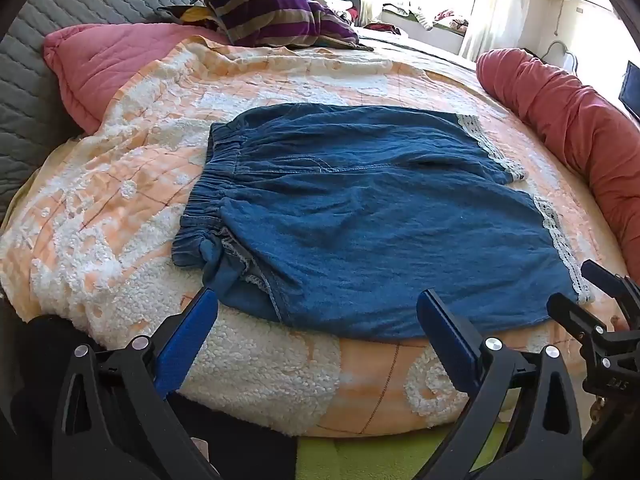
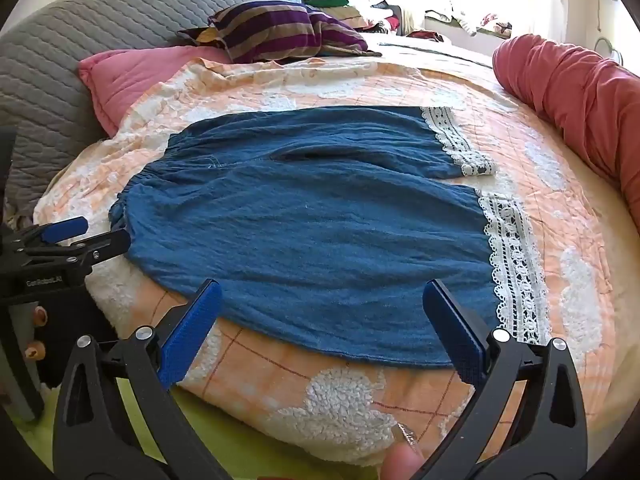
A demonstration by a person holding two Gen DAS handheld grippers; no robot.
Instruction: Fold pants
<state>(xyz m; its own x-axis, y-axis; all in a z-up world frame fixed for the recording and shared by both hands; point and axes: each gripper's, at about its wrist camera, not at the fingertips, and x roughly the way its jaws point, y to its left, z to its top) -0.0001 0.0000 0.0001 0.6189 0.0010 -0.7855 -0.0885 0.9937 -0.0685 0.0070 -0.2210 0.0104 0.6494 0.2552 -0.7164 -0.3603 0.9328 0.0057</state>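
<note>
Denim garment: blue denim shorts with elastic waistband and white lace hems point(image 1: 360, 208), spread flat on peach-and-white tufted quilt point(image 1: 120, 208) atop bed; waistband to left, lace hems to right, two legs side by side.
Left edge: grey quilted headboard point(image 1: 32, 92) and pink quilted pillow point(image 1: 96, 64) beyond waistband, apart from shorts.
Left tongs: point(image 1: 318, 306) blue-padded pair spread wide, holding nothing, poised just beside near hem of shorts close to waistband corner.
Waistband corner: bunched and turned under at near left, pale inner seam showing; likely needs smoothing.
Progress: no fold visible; shorts look laid out only, whole task judged still ahead, probably one leg over the other, then hems toward waistband.
Right tongs: point(image 2: 322, 294) blue-padded pair likewise wide apart and empty, hovering at near edge of shorts toward lace end.
Near edge: quilt drops off just in front of both tongs, green floor below; little bed surface left on this side.
Far side: open quilt beyond shorts up to striped purple-and-tan cushion point(image 1: 276, 12); room enough to fold away from camera.
Right edge: red rolled bolster point(image 2: 580, 92) along bed side, well apart from lace hems; bare quilt strip between.
</note>
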